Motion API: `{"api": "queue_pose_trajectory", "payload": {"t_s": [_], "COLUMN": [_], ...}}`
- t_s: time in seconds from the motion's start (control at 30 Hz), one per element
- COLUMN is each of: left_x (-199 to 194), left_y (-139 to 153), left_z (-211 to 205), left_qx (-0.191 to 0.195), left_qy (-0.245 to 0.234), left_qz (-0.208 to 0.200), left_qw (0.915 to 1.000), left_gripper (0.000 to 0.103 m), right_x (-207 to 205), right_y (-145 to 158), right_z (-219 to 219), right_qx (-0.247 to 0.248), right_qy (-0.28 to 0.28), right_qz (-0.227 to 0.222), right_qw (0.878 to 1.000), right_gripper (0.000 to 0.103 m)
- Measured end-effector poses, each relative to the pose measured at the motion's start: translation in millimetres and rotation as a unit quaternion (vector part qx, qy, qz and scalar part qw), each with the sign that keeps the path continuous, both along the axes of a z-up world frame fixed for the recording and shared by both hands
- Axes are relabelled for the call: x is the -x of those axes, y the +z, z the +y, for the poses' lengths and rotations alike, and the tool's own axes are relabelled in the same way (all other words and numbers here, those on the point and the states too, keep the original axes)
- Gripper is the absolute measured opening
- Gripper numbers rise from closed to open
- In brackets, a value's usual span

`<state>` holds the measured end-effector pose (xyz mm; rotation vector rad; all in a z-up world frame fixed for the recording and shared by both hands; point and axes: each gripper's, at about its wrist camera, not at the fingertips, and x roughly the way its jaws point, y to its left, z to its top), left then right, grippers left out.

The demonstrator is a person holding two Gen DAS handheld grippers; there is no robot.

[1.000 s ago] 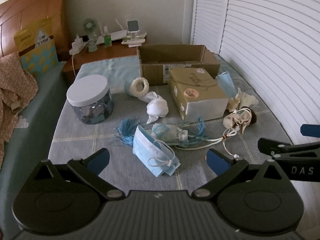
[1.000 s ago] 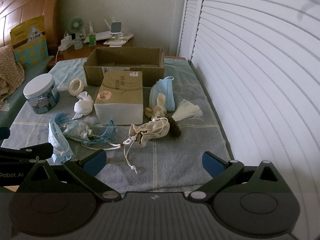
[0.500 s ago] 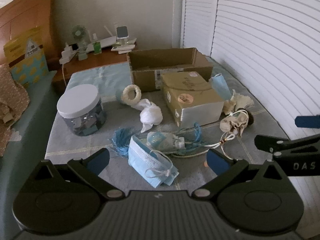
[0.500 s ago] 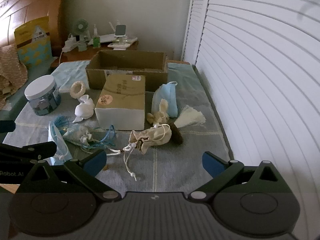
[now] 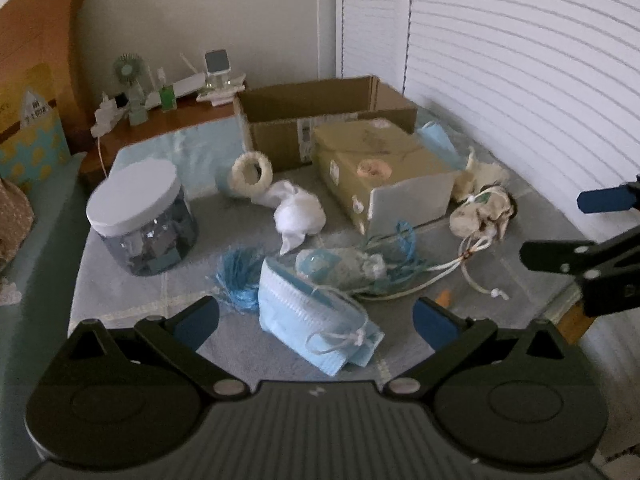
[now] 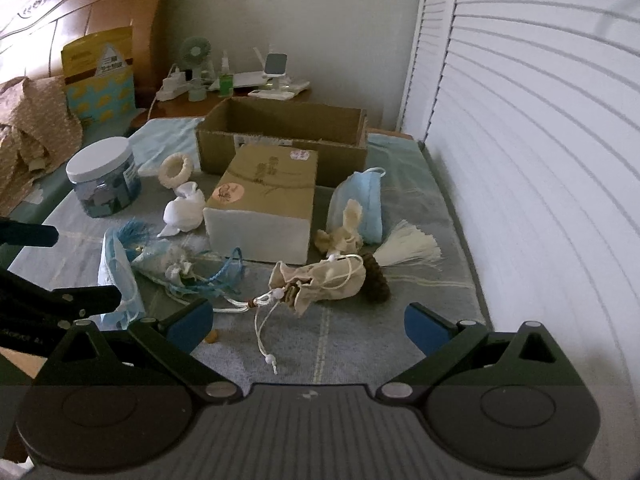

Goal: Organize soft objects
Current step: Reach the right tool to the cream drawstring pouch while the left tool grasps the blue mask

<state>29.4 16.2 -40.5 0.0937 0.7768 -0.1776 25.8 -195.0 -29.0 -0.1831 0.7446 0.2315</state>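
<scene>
Soft things lie scattered on a grey mat (image 5: 132,296). A folded blue face mask (image 5: 312,320) lies just ahead of my open, empty left gripper (image 5: 316,322). Behind it are a blue tassel (image 5: 240,276), a pale blue pouch (image 5: 340,266) and a white cloth bundle (image 5: 298,216). A beige drawstring pouch (image 6: 324,282) lies ahead of my open, empty right gripper (image 6: 310,322). A second blue mask (image 6: 358,206), a cream tassel (image 6: 408,244) and a fluffy ring (image 6: 176,168) lie around a closed tan box (image 6: 264,196). An open cardboard box (image 6: 280,136) stands behind.
A clear jar with a white lid (image 5: 140,220) stands at the mat's left. A wooden nightstand (image 6: 180,104) with a small fan and bottles is at the back. White louvered doors (image 6: 540,160) run along the right. Brown patterned fabric (image 6: 28,136) lies at the far left.
Both grippers have pulled back slightly and turned; the objects sit a little farther off in both views. Nothing on the mat has moved. Both grippers stay open.
</scene>
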Motion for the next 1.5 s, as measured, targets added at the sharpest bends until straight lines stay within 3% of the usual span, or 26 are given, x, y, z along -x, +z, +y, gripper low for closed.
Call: {"api": "queue_pose_trajectory", "payload": {"t_s": [0.17,0.33,0.57,0.97,1.13,1.5], "left_x": [-6,-10,-18,-27,-31,-34], "left_y": [-14,-23,-31,-45,-46,-42], "left_z": [4,3,7,8,9,7], "left_qx": [-0.012,-0.036,-0.040,-0.004,0.017,0.020], "left_qy": [-0.005,-0.038,-0.073,-0.094,-0.097,-0.090], "left_qz": [0.003,-0.008,-0.020,-0.005,0.005,0.011], "left_qw": [0.9999,0.9986,0.9963,0.9955,0.9952,0.9957], "left_gripper": [0.102,0.102,0.102,0.090,0.077,0.075], "right_x": [-5,-9,-11,-14,-19,-45], "right_y": [-11,-17,-25,-32,-33,-21], "right_z": [5,11,17,27,21,10], "right_qx": [0.004,0.005,0.003,0.002,0.005,0.016], "right_qy": [0.016,0.027,0.055,0.083,0.070,0.056], "right_qz": [0.014,0.021,0.033,0.043,0.039,-0.017], "right_qw": [1.000,0.999,0.998,0.996,0.997,0.998], "right_gripper": [0.103,0.103,0.103,0.101,0.101,0.101]}}
